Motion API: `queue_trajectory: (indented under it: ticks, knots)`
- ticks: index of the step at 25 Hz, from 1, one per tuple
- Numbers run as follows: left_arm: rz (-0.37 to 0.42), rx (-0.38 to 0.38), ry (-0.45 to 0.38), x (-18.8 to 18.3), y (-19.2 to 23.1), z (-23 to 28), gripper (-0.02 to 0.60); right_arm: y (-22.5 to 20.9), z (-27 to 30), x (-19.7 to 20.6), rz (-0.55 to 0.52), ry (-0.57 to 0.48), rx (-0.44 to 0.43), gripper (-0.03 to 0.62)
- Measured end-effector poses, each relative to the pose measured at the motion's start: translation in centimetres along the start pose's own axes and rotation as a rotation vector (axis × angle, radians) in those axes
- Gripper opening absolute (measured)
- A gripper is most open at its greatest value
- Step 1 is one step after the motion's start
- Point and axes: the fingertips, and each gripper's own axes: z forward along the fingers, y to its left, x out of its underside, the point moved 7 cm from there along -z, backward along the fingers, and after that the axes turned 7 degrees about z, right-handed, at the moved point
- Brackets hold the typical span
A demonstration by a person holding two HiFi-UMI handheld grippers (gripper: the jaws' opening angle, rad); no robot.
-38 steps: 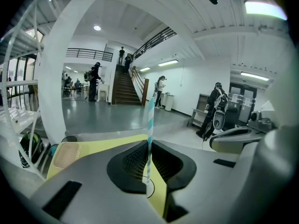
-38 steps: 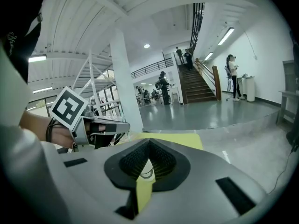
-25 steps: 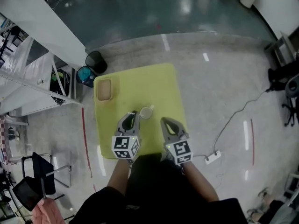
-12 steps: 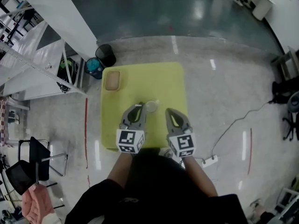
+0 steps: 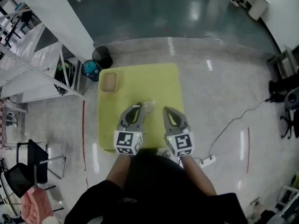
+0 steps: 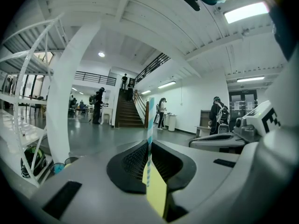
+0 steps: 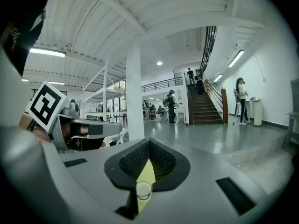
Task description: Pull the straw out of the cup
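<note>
Straw (image 6: 150, 118), striped blue and white, stands upright in the left claw (image 6: 149, 148), whose tips pinch it partway along its length. Its lower end hangs over the yellow table (image 5: 140, 80), outside the cup (image 5: 148, 107). The cup is small and clear. It stands upright about midway between the table's left and right edges, just ahead of the two claws and between their tips in the head view. In the right gripper view its open mouth shows through the slit under the claw, and it looks empty. The right claw (image 7: 149, 146) has its tips pressed together with nothing between them. It hovers above the table just right of the cup, apart from it.

A shallow tan tray (image 5: 109, 82) lies at the table's far left corner, close to both edges; what it holds cannot be made out. On the floor just beyond that corner stand a black bin (image 5: 101, 58) and a teal bin (image 5: 89, 70), side by side. Their insides are too dark and small to read.

The cup is well in from every table edge, with bare yellow surface behind it and to its right. The person's body stands at the near edge. A white rack (image 5: 42, 73) crowds the table's left side, with a narrow strip of floor between. To the right the floor lies open, apart from a cable (image 5: 233, 120) running to a power strip (image 5: 208, 160) near the table's near right corner.
</note>
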Motion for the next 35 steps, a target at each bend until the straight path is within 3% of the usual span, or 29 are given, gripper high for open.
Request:
queue_trajectory:
  ticks: [35]
  knots:
    - [-0.008,0.029,0.018,0.4,-0.2,0.4,0.064,0.0,0.0,-1.1,-0.036,-0.016,0.027,0.015]
